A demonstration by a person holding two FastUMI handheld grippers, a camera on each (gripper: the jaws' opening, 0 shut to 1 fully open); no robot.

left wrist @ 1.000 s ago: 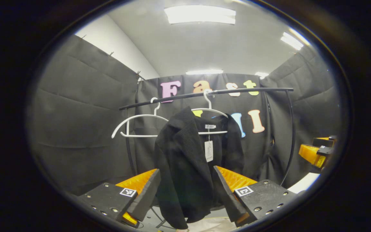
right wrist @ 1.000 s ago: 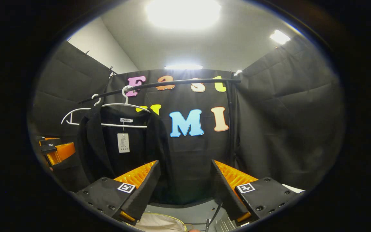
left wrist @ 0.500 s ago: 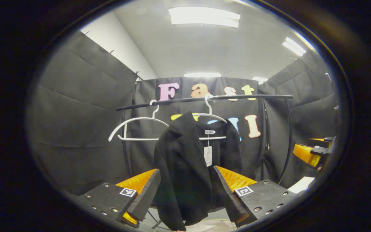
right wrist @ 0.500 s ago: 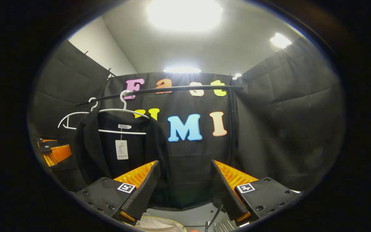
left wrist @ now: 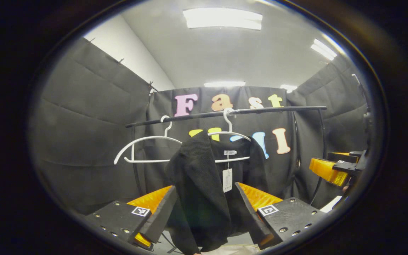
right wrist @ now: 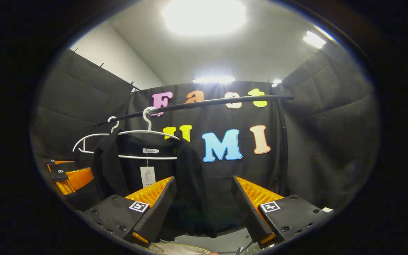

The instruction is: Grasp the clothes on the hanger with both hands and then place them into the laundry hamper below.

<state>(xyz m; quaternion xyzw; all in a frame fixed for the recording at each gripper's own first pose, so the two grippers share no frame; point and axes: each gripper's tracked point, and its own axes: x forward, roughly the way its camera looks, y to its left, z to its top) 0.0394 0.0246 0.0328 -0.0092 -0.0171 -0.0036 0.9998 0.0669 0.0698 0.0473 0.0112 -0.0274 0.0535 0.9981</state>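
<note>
A black jacket (left wrist: 204, 173) with a white tag hangs on a white hanger (left wrist: 229, 134) from the black rail (left wrist: 267, 109). My left gripper (left wrist: 204, 212) is open, its fingers framing the jacket's lower half from a short distance without touching it. In the right gripper view the jacket (right wrist: 119, 170) hangs left of centre, one sleeve reaching down between the fingers' line of sight. My right gripper (right wrist: 204, 212) is open too and holds nothing. A pale hamper rim (right wrist: 175, 249) peeks in at the bottom edge, also low in the left gripper view as the hamper rim (left wrist: 225, 250).
An empty white hanger (left wrist: 143, 150) hangs on the rail left of the jacket. The right gripper (left wrist: 328, 170) appears at the right edge of the left gripper view, the left gripper (right wrist: 71, 177) at the left edge of the right one. Black cloth walls enclose the booth.
Both grippers have drifted closer to the jacket. In the right gripper view the jacket and rail have slid rightward and lower. Both grippers stay open.
</note>
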